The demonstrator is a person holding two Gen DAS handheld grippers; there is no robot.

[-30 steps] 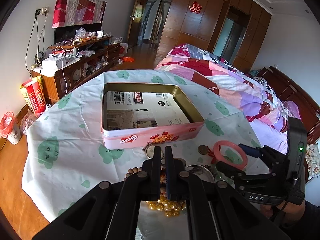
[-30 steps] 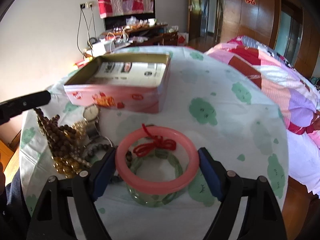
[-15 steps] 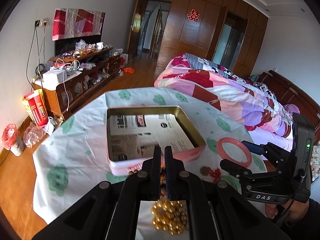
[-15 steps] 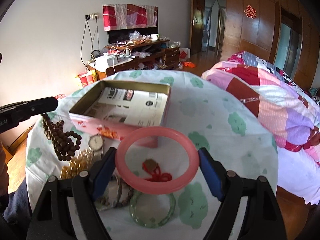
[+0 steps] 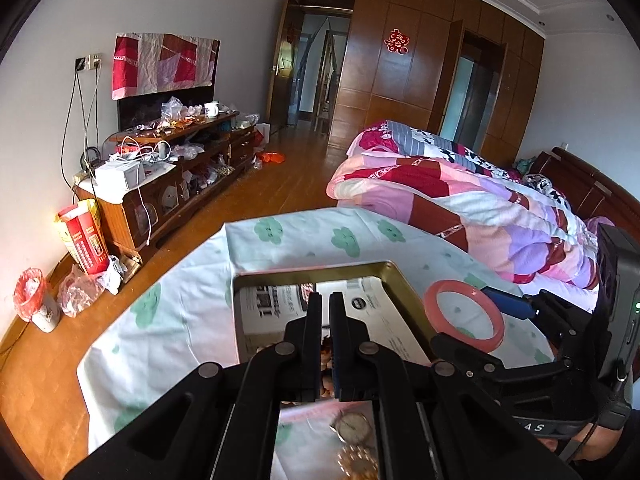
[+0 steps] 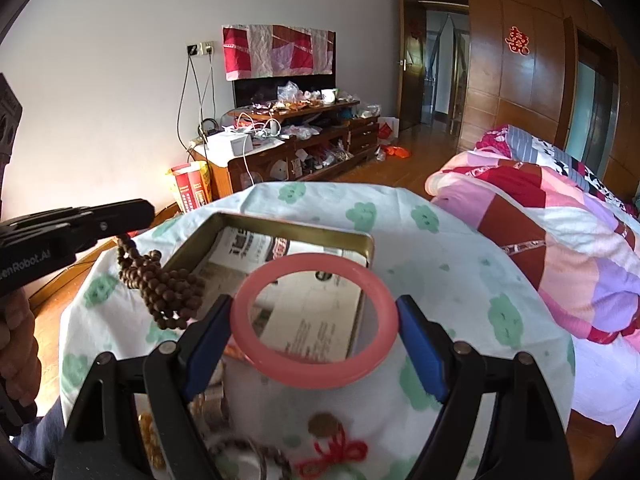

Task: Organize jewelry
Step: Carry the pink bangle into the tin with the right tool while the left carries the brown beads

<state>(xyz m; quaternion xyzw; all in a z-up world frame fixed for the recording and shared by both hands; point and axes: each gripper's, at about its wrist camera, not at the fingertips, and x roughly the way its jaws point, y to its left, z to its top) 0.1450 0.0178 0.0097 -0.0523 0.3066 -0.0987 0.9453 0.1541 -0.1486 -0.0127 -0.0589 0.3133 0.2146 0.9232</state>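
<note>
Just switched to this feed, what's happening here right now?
A person is sorting jewelry into an open tin on a cloth-covered table. The right tool grips a pink bangle across its width and holds it in the air near the tin. The left tool is shut on a strand of brown wooden beads, which hangs at the tin's left side. A watch, gold beads and a red-corded pendant lie on the cloth.

Partly legible: "enRobot.AI" on the left claw body, red double-happiness sign on the wardrobe door.
</note>
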